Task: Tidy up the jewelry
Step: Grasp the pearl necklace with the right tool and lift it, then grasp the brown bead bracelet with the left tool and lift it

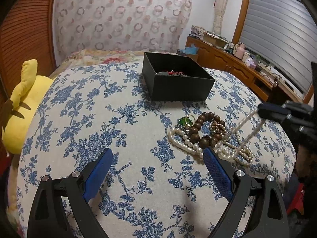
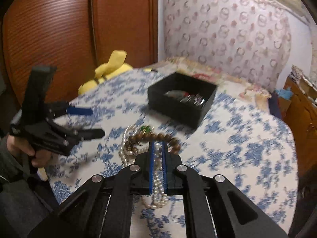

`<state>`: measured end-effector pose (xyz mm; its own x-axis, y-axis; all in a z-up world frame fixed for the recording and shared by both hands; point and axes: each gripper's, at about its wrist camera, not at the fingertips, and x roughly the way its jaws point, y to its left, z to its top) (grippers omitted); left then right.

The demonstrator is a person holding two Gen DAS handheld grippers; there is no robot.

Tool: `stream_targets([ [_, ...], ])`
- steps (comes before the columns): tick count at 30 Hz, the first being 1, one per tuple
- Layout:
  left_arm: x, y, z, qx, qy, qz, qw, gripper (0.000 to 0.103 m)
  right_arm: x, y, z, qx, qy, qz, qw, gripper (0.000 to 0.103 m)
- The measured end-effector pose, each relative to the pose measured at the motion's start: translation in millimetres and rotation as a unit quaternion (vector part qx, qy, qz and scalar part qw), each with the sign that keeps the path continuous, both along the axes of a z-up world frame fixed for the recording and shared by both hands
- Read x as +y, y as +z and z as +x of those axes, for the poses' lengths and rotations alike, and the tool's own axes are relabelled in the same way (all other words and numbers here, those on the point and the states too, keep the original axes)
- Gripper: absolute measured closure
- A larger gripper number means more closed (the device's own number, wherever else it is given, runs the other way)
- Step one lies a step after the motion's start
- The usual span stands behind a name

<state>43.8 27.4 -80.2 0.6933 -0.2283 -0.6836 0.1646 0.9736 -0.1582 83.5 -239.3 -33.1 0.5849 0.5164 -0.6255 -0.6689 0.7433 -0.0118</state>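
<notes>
A bed [image 1: 118,103] in blue-flowered cloth carries a black box [image 1: 178,79] and a jewelry heap [image 1: 200,134]. Left view: the left tongs [image 1: 156,158] hang spread and empty, angled down beside the heap. Right view: the right tongs [image 2: 158,148], tilted down, clench a pearl strand [image 2: 158,180] trailing to the heap.

both wrist views look down, sharing the black box [image 1: 178,79].

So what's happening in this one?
A person is sorting jewelry on a blue-flowered bedspread. The right tool is shut on a pearl necklace, its strands hanging down to the pile of wooden beads and other pieces. The left tool is open and empty. A black box beyond already holds some items.
</notes>
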Motion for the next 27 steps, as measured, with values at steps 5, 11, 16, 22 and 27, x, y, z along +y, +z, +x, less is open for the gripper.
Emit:
stream_targets([
  [5,-5,2,2,-0.001,-0.004,0.003,1.0000,0.014,-18,28,-5,-0.035,-0.018,0.022,0.999,0.095],
  [11,-13,5,5,-0.002,-0.013,0.013,0.9998,0.014,-39,54,-8,-0.072,-0.042,0.035,0.996,0.095],
  [16,-20,8,11,-0.003,-0.027,0.007,0.9996,0.014,-55,68,-3,-0.089,-0.064,0.037,0.993,0.095],
  [22,-42,4,26,0.019,-0.067,-0.008,0.9975,0.058,-63,60,8,-0.078,-0.080,0.030,0.993,0.095],
  [27,-59,-4,35,0.036,-0.081,0.005,0.9961,0.068,-62,50,14,-0.068,-0.085,0.024,0.994,0.095],
])
